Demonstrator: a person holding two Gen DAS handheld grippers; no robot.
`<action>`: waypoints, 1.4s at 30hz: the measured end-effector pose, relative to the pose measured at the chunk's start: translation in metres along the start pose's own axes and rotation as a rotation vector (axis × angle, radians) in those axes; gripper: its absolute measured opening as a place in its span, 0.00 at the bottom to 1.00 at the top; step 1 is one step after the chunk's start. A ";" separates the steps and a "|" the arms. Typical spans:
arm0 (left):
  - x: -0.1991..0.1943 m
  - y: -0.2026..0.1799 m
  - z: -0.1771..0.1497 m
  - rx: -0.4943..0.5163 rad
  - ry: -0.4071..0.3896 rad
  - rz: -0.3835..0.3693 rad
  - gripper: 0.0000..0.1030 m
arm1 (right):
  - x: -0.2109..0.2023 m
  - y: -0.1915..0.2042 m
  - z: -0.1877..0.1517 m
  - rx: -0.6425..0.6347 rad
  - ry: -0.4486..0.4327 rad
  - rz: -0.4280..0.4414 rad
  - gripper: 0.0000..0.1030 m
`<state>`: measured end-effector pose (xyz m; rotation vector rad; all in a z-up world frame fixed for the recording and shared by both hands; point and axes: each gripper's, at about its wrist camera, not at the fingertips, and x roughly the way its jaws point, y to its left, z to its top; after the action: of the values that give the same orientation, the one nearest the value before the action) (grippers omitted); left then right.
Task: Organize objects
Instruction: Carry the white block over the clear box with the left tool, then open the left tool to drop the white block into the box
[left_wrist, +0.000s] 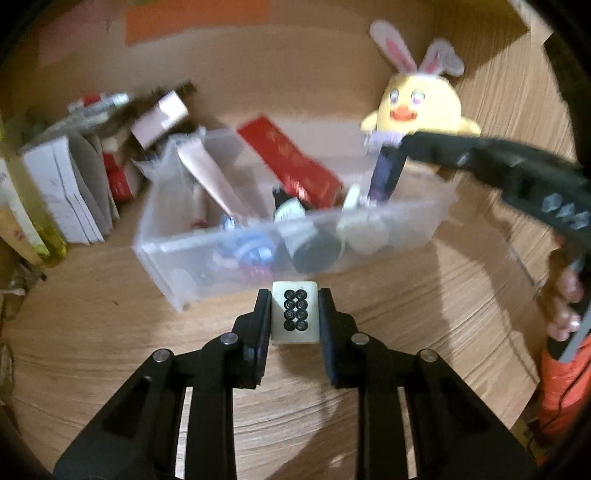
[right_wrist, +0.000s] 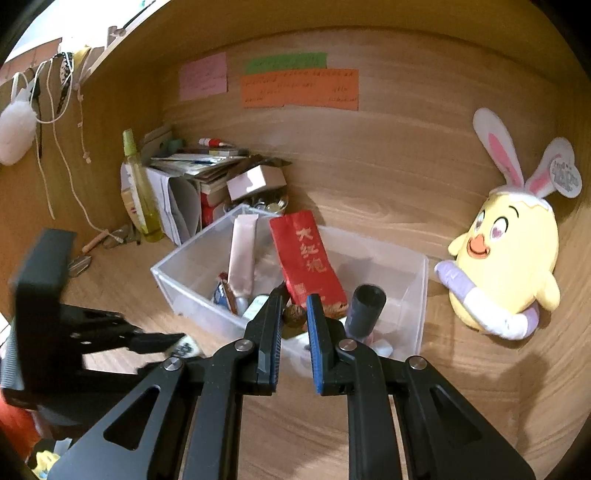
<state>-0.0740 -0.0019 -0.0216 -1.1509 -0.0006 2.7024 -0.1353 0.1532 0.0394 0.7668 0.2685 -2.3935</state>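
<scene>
My left gripper is shut on a white mahjong tile with black dots, held just in front of a clear plastic bin. The bin holds a red packet, a pink tube, a dark cylinder and other small items. My right gripper hovers over the bin's near side, shut on a small brown walnut-like object. The left gripper and its tile show in the right wrist view. The right gripper shows in the left wrist view, over the bin's right end.
A yellow plush chick with rabbit ears leans on the wooden wall at the right. A pile of books, boxes and papers and a yellow-green bottle stand at the back left. Coloured notes hang on the back wall.
</scene>
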 end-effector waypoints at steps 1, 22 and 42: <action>-0.006 0.001 0.003 0.000 -0.020 -0.006 0.23 | 0.001 0.000 0.002 -0.003 0.000 -0.004 0.12; 0.015 0.038 0.061 -0.085 -0.092 0.050 0.23 | 0.060 -0.003 0.002 0.006 0.108 -0.028 0.12; 0.022 0.040 0.059 -0.090 -0.104 0.046 0.32 | 0.066 0.007 -0.001 -0.045 0.096 -0.076 0.31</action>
<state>-0.1386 -0.0318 0.0002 -1.0443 -0.1133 2.8266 -0.1738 0.1161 -0.0002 0.8664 0.3966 -2.4160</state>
